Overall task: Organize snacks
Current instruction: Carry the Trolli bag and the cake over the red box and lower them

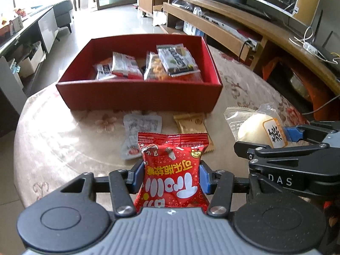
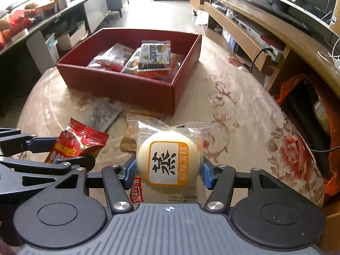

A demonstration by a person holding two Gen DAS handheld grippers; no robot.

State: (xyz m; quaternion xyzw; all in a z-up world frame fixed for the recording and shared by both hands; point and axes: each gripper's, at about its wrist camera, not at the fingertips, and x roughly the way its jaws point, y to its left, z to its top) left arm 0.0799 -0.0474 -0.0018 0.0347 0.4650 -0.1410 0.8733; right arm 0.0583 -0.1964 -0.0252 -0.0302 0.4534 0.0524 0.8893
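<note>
My left gripper [image 1: 171, 176] is shut on a red candy packet [image 1: 172, 170], held above the table. My right gripper [image 2: 169, 167] is shut on a clear-wrapped steamed cake [image 2: 167, 161], round and pale with an orange-framed label. Each gripper shows in the other's view: the right gripper [image 1: 274, 140] with the steamed cake [image 1: 258, 129] at the right, the left one with the red candy packet [image 2: 74, 144] at the left. Ahead stands a red box [image 1: 138, 97] [image 2: 127, 89] with several snack packs inside. A white sachet [image 1: 138, 133] and a tan biscuit pack [image 1: 191, 125] lie on the table before the box.
The round table carries a floral cloth [image 2: 244, 116] under clear plastic. A wooden TV unit [image 1: 233, 27] runs along the right with a screen on it. An orange bag [image 2: 297, 89] sits beside the table at the right. Low cabinets [image 1: 31, 38] stand at the left.
</note>
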